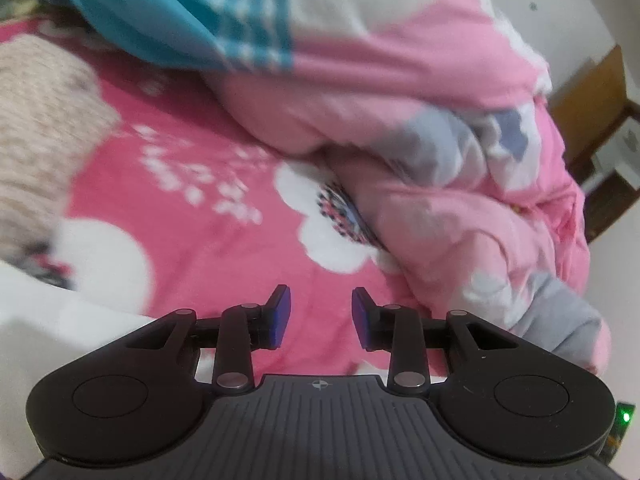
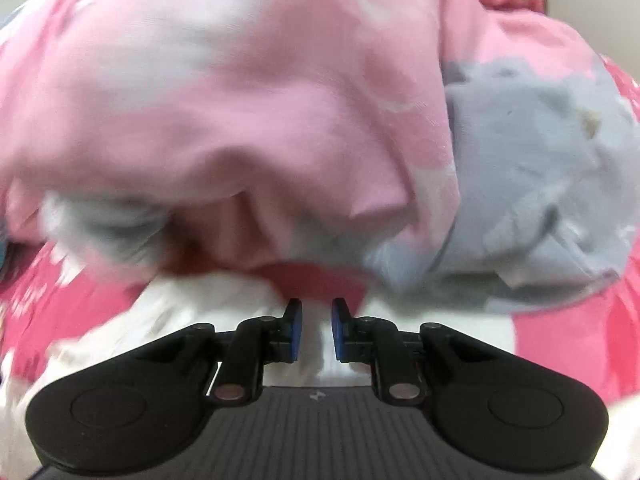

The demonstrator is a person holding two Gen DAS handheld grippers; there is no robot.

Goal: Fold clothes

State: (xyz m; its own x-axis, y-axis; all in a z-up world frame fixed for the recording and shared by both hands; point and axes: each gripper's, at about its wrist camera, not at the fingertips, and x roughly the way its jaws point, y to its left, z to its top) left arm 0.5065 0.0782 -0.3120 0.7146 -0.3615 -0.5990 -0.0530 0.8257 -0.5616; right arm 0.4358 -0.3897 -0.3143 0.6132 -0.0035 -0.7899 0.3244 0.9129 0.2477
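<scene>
In the left wrist view, the left gripper (image 1: 321,316) hangs over a hot-pink bedsheet (image 1: 188,216) printed with white flowers. Its 2 fingers stand apart with nothing between them. A pale pink quilt (image 1: 420,92) with grey and white patches is heaped at the upper right, and a teal striped cloth (image 1: 208,12) lies behind it. A beige knitted garment (image 1: 36,128) sits at the left edge, and below it a white cloth (image 1: 60,320) spreads just beside the gripper's left side. That white cloth looks like the piece to be folded, though too little of it shows here to tell its long axis or which way it points.

In the right wrist view, the right gripper (image 2: 316,330) has its fingers only slightly apart. White cloth (image 2: 200,304) lies right beneath and between them, but I cannot tell whether the pads pinch it or merely hover over it. The cloth runs from lower left toward the fingertips, so its long axis seems to lie roughly left to right across the bed; the blur makes this uncertain. The pale pink quilt (image 2: 240,100) bulges just beyond the fingertips, and its grey patch (image 2: 540,180) hangs at the right.

The main risk is that the quilt sits so close that a closing pinch could catch its hem along with the white cloth, dragging both. The cloth could also slip out if only 1 thin layer is caught.
</scene>
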